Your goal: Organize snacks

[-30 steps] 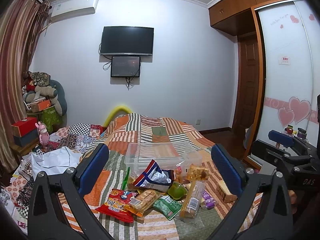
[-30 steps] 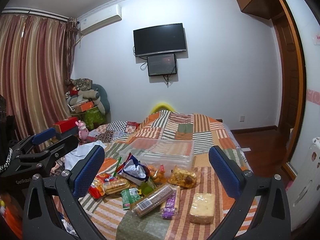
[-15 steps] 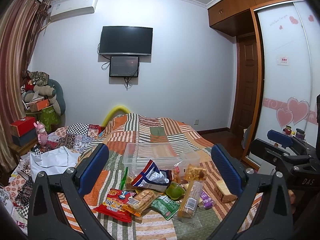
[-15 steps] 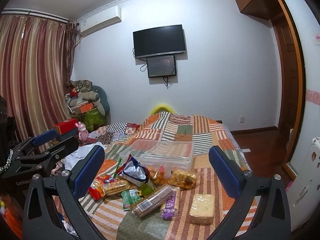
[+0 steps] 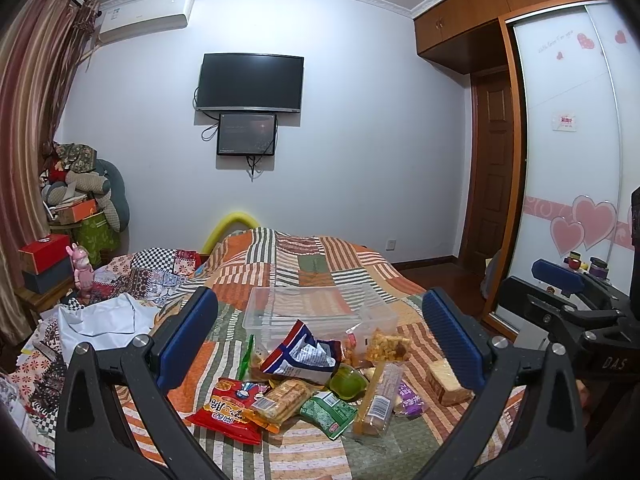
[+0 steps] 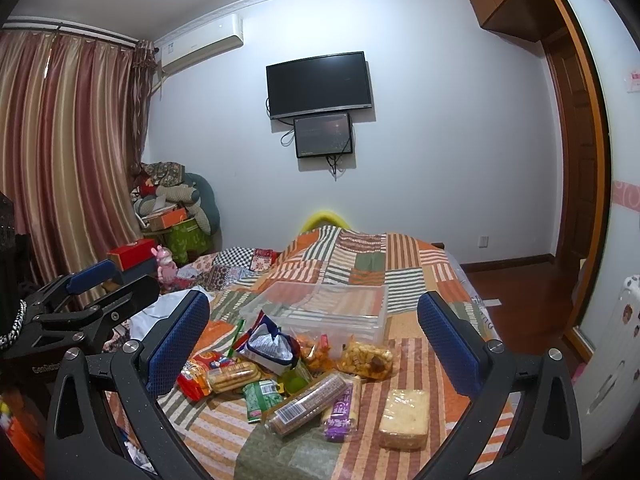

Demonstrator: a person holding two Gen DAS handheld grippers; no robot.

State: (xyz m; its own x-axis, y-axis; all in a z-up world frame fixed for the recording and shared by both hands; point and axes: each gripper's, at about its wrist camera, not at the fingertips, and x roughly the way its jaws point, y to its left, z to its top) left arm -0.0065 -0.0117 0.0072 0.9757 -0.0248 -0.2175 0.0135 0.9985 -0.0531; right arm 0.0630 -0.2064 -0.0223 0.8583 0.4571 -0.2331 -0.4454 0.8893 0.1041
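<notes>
Several snack packs lie in a heap on the patchwork bed point(image 5: 304, 264): a red bag point(image 5: 230, 404), a blue-white bag point(image 5: 308, 354), a biscuit pack point(image 5: 284, 398), a green pack point(image 5: 330, 410), a long cracker sleeve point(image 6: 310, 400), a purple bar point(image 6: 342, 412), a wrapped cake block point(image 6: 404, 412). A clear plastic box point(image 5: 316, 312) stands empty behind them. My left gripper point(image 5: 320, 336) is open above the heap. My right gripper point(image 6: 314, 334) is open too, held beside it to the right. Both are empty.
Crumpled cloth and a white sheet point(image 5: 100, 320) lie at the bed's left. A side table with a red box point(image 5: 42, 256) and a pink toy point(image 5: 82, 274) stands left. A wardrobe point(image 5: 568, 160) and door point(image 5: 492, 168) are on the right; bare floor point(image 6: 520, 284) lies beyond.
Both grippers have drifted slightly; the views shift a little. Nothing on the bed has moved.
</notes>
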